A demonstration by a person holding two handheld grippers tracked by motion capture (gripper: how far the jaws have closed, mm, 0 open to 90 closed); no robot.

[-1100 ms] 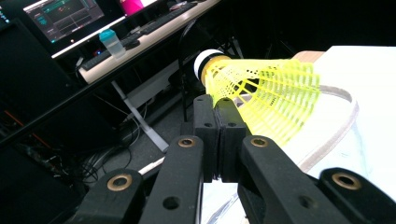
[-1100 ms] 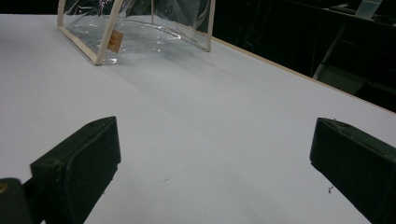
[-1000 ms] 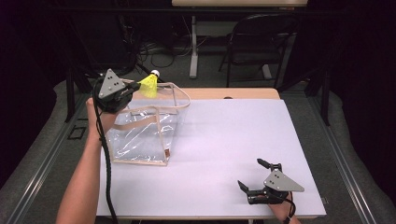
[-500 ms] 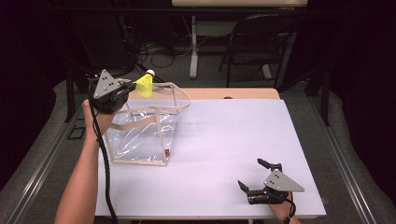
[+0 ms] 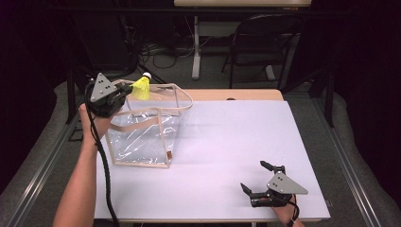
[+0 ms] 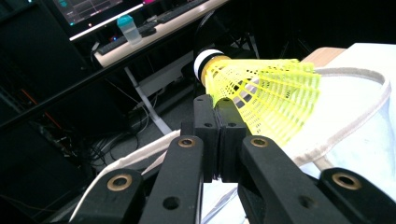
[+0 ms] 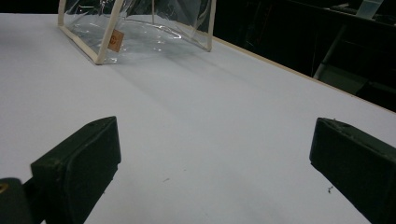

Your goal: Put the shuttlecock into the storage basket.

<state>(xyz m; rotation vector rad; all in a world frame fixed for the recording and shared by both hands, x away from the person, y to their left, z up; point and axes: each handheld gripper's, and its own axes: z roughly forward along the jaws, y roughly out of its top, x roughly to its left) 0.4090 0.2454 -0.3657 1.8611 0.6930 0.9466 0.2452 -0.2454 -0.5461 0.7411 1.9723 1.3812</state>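
White tabletop (image 5: 227, 156) fills the middle of the high view, with a strip of bare wood along its far edge and dark floor around it. Nearest the person, at the right front corner of the table, the right gripper (image 5: 259, 182) rests low over the surface in the right hand (image 5: 287, 213); its jaws stand wide apart with nothing between them, and in the right gripper view the two black pads (image 7: 77, 170) frame bare white table.

Farther in, on the left side of the table, stands a clear plastic tote bag (image 5: 144, 137) with cream edging and cream strap handles (image 5: 142, 120), a small brown tag near its lower front corner. Its mouth faces up.

Above the bag's far left corner the left gripper (image 5: 124, 92) is raised off the table, carried by the left hand (image 5: 97, 120). Its jaws are clenched on a yellow shuttlecock (image 5: 141, 87), gripping the mesh skirt close to the white cork tip; the left gripper view shows the pads pressed together on the skirt's edge, the shuttlecock (image 6: 254, 91) lying sideways over a cream handle.

Beyond the table stand a black folding chair (image 5: 265, 47), a desk leg and loose cables on the floor.
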